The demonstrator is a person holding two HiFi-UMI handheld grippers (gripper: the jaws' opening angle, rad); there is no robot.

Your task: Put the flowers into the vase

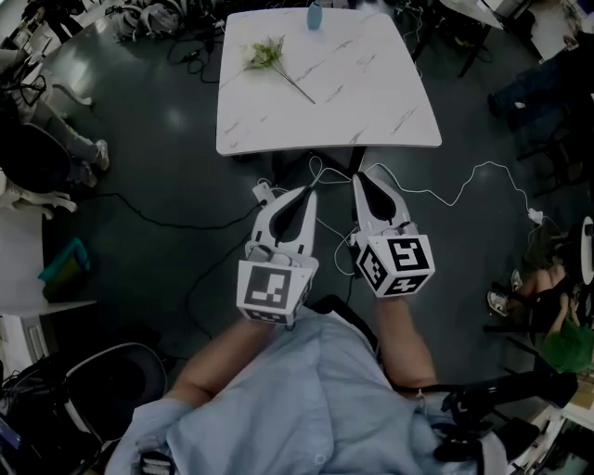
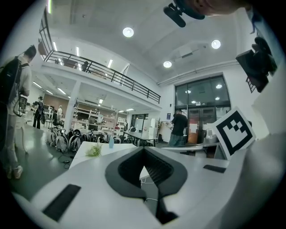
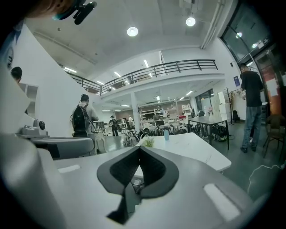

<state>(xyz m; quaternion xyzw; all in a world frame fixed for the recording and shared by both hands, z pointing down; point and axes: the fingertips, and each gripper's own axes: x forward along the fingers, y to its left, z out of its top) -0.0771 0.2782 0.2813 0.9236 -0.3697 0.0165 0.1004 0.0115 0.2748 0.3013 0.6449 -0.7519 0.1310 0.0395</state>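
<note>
The person holds both tools level and side by side in front of the chest, forearms stretched out and tips pointing toward 12 o'clock. The left tool [image 1: 308, 191] is clenched on nothing: its own view [image 2: 144, 149] shows the dark pads meeting at the tip with only floor behind them. The right tool [image 1: 365, 175] is clenched and empty as well, its pads together in its own view [image 3: 139, 148].

The white marbled surface [image 1: 371, 102] stands ahead at 12 o'clock, well apart from both tools. The flowers [image 1: 267, 54] lie flat on it toward 11 o'clock, with the stem running down toward 5 o'clock. The small blue vase [image 1: 314, 16] stands upright near the far edge at 12 o'clock, apart from the flowers.

Between the tools and the surface, a white cable [image 1: 464, 184] loops over the dark floor [image 1: 167, 139] from under the tips out toward 3 o'clock, and a black cable [image 1: 153, 219] trails off toward 9 o'clock.

From the tools' own views the flowers [image 2: 94, 150] and vase [image 2: 111, 142] are tiny and far away, so the blooms and the vase mouth are hard to make out. A person with a backpack [image 3: 83, 119] stands beyond, at 10 o'clock in the right tool's view.
</note>
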